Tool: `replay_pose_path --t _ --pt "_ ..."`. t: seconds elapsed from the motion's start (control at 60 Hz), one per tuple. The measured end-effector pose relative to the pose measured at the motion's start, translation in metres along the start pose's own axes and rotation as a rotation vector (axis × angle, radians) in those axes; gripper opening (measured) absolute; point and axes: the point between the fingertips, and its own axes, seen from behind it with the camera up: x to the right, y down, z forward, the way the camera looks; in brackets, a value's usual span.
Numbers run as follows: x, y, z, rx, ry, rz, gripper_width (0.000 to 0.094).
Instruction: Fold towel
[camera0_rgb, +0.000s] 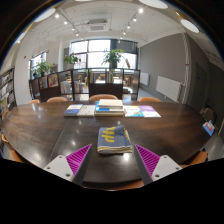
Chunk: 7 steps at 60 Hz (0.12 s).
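So the gripper (113, 160) hangs wide open over the dark table (40, 125), gripping nothing. Folded towel (113, 140) sits at 12 o'clock, just ahead between the pads, books (110, 109) beyond.

Only one view here, so nothing overlaps with a second camera. It rides on the claw (113, 160) and looks forward along the two fingers, whose pink pads (72, 159) poke up at the bottom. It sits fairly low over the dark counter (40, 125), facing across it toward the far windows (100, 52). Wide-angle lens, so distances are probably stretched.
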Motion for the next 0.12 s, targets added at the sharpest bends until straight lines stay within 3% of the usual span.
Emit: replay_pose_path --t 0.117 --pt "0.002 0.0067 -0.0051 -0.01 -0.004 -0.007 0.0843"
